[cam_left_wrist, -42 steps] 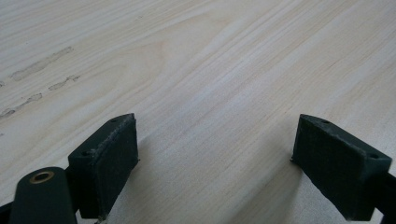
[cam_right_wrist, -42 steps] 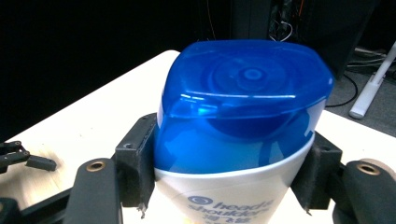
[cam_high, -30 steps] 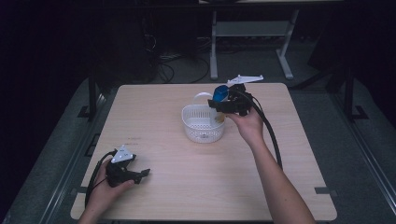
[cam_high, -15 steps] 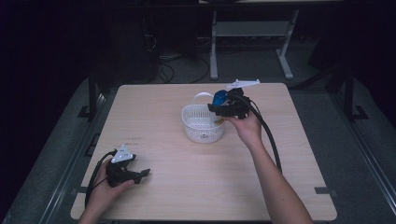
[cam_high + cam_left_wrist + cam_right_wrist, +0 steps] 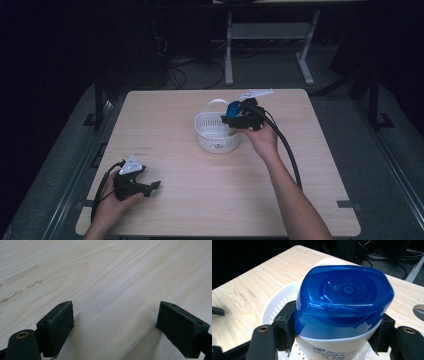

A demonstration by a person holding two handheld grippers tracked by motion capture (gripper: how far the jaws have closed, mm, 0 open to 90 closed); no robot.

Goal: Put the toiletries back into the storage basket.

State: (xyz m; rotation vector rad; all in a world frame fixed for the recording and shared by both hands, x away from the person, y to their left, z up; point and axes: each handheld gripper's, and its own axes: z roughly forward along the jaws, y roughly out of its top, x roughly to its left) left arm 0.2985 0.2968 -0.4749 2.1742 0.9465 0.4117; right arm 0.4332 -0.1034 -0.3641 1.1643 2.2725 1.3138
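Right gripper [image 5: 239, 120] jaws clamped on a white bottle [image 5: 332, 345] (blue cap [image 5: 343, 298] up), held over the white basket's [image 5: 215, 136] right rim. Left gripper [image 5: 142, 187] rests near the table's [image 5: 200, 200] front-left corner, jaws wide apart, nothing between them.

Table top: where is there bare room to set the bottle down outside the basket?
Bare wood lies between the white basket and the left hand-held gripper, and along the table edge right of the person's forearm. It is crowded at the basket's right rim, where the right hand-held gripper holds the blue-capped bottle.
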